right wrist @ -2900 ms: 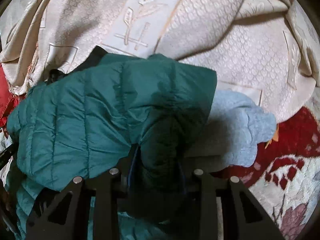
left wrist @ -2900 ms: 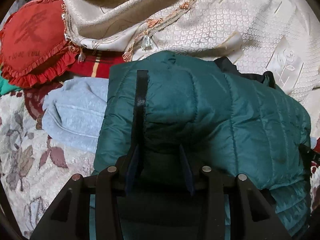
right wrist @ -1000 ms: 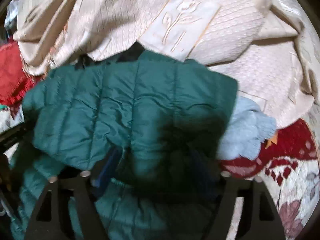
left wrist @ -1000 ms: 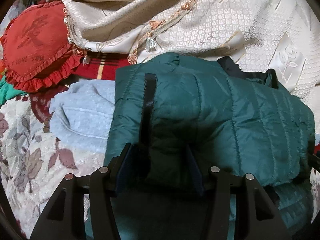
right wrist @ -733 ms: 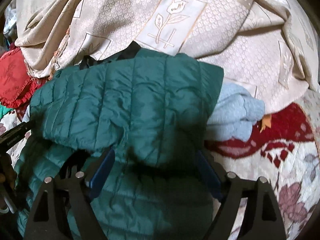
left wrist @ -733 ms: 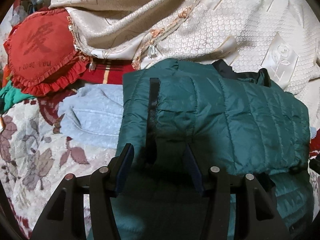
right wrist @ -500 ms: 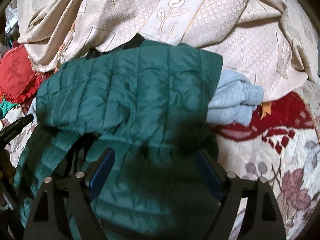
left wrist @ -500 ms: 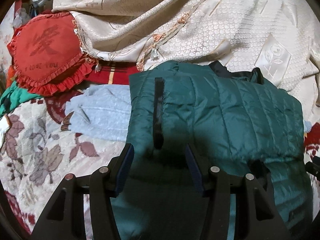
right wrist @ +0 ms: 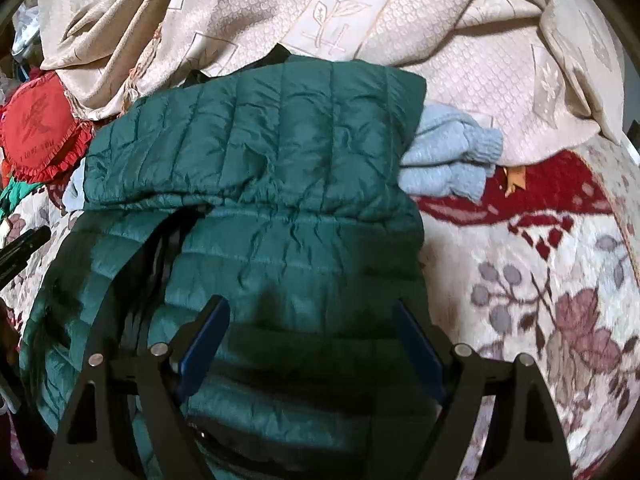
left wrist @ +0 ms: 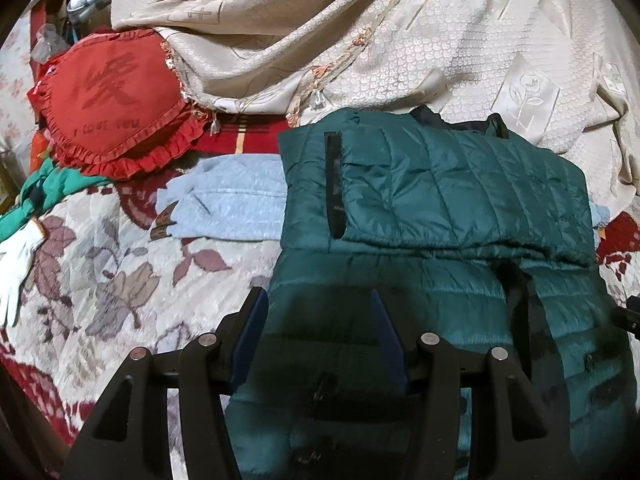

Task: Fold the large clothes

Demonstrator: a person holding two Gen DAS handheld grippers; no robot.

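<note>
Far out to the left of the left gripper (left wrist: pixel 318 300) sits the red frilled cushion (left wrist: pixel 116 100), tucked against the cream embroidered cloth (left wrist: pixel 400 32) that heaps across the whole back of the scene. Closer in, ahead and left of the left gripper's blue fingers (left wrist: pixel 253 326), a pale blue knit garment (left wrist: pixel 236 206) lies flat on the floral bedspread (left wrist: pixel 100 280), its far end slipping under the jacket. And here is the green quilted jacket (left wrist: pixel 440 196), dead ahead of both tools: its far part is doubled back toward the grippers, forming a thick folded band with a dark zipper strip running down its left end, and the lower body of the jacket spreads beneath both sets of fingers. The left gripper's jaws stand apart with nothing between them, just poised over the jacket's near left corner. Over to the right gripper (right wrist: pixel 310 320), and its jaws are spread wider still, gripping nothing, hanging over the jacket (right wrist: pixel 280 140) near its right edge; whether the fingertips brush the fabric is hard to say in this shadow. Ahead and right of it, the blue knit's cuff (right wrist: pixel 452 156) pokes out from under the jacket, with bedspread (right wrist: pixel 540 280) off to the right.
</note>
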